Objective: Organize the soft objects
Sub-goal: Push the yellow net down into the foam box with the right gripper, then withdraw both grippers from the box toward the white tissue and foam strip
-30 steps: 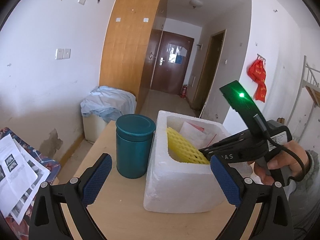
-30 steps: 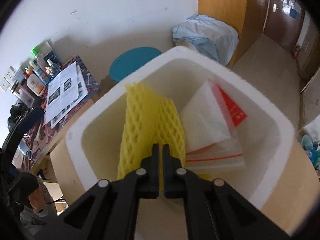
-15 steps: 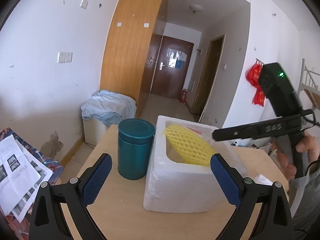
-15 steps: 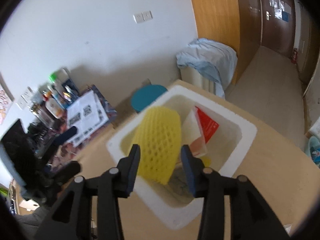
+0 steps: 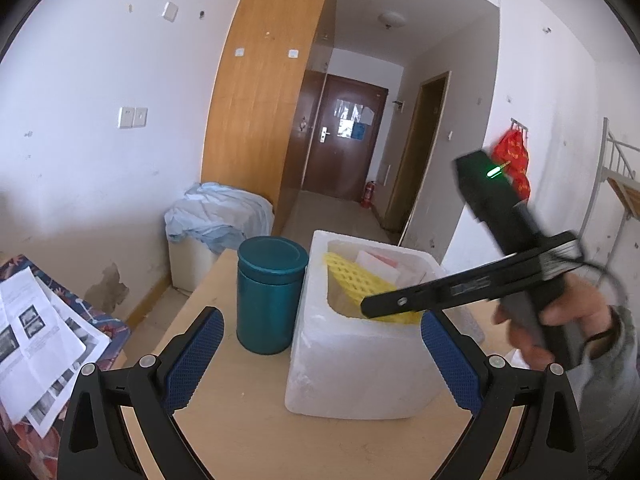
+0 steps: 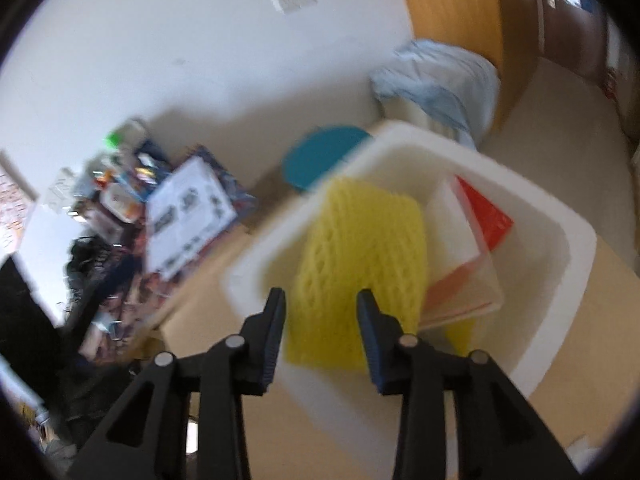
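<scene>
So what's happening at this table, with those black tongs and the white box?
A person holds tongs in each hand and is sorting soft things into a foam box. The right tongs have just been closing a little but are open, over the yellow foam net that stands in the box beside a plastic bag. The left tongs are open and empty, in front of the box and a teal can.

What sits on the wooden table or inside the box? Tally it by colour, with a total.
White: 1, foam box
Teal: 1, lidded canister
Yellow: 1, foam net sleeve
Clear with red: 1, zip bag
Total: 4
</scene>
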A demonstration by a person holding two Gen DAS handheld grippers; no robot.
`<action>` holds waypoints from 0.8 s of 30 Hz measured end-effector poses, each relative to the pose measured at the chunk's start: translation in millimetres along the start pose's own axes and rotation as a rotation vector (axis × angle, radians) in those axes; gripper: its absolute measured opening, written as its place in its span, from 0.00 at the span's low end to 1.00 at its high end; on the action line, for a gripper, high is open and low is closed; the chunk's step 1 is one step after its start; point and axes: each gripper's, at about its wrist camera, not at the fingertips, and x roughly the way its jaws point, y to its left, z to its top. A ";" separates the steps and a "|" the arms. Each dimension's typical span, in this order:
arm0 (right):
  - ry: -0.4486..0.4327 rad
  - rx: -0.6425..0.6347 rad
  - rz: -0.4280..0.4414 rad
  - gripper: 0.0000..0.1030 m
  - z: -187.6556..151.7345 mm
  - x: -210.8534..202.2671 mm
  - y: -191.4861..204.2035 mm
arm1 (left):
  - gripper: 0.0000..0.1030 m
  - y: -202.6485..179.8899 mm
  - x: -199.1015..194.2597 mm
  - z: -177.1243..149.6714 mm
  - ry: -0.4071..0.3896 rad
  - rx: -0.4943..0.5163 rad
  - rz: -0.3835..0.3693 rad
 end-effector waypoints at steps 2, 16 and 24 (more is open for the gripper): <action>0.007 -0.002 -0.053 0.37 1.0 5.0 -3.9 | 0.96 -1.3 0.9 0.9 -0.003 0.003 0.003; -0.073 -0.007 0.077 0.38 -13.0 -54.5 -1.7 | 0.96 -6.5 -2.2 3.1 -0.015 0.016 -0.024; -0.198 0.011 0.043 0.52 -20.1 -79.4 -4.8 | 0.96 -11.1 -2.6 2.9 -0.021 0.016 -0.047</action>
